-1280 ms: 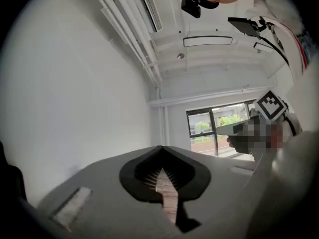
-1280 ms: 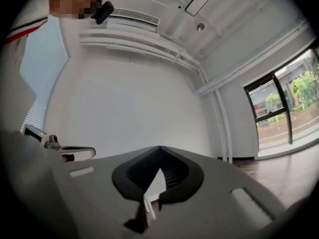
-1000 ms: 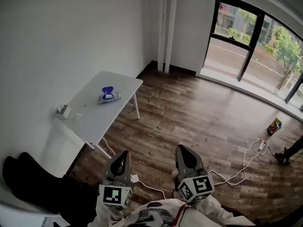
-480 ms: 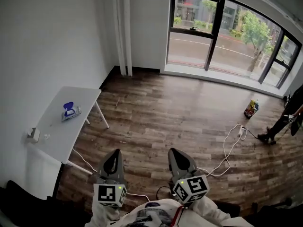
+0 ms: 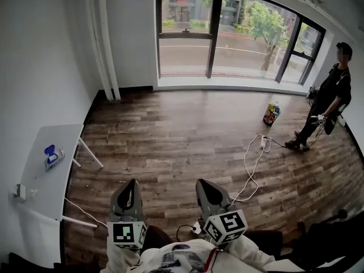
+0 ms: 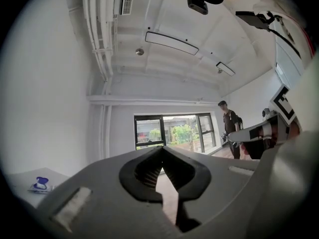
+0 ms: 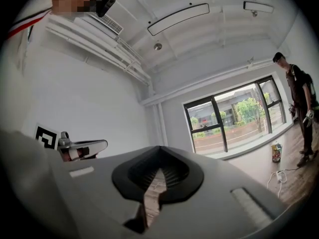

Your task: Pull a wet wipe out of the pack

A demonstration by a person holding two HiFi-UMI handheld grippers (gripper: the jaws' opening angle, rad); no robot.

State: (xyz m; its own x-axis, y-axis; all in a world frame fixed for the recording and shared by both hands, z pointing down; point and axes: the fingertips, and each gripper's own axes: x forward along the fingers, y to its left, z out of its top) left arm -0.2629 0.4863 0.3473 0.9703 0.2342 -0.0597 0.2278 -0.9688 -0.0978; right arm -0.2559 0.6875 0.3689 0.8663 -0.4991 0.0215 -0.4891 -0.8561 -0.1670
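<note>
The wet wipe pack (image 5: 53, 157), white with its blue lid flipped up, lies on a white table (image 5: 54, 192) at the far left of the head view. It also shows small at the lower left of the left gripper view, as the pack (image 6: 41, 184). My left gripper (image 5: 132, 183) and right gripper (image 5: 204, 183) are held side by side at the bottom of the head view, far from the table, pointing level across the room. Both are shut with nothing between their jaws, as the left gripper (image 6: 162, 151) and right gripper (image 7: 159, 151) show in their own views.
A small white box (image 5: 20, 193) sits near the table's front end. A white cable with a power strip (image 5: 251, 158) snakes over the wooden floor. A yellow bag (image 5: 271, 114) stands by the window. A person in dark clothes (image 5: 326, 98) stands at the right.
The head view has swung to the right: table and pack slid to the left edge, and the window and a standing person came into view. Both grippers stay shut and side by side.
</note>
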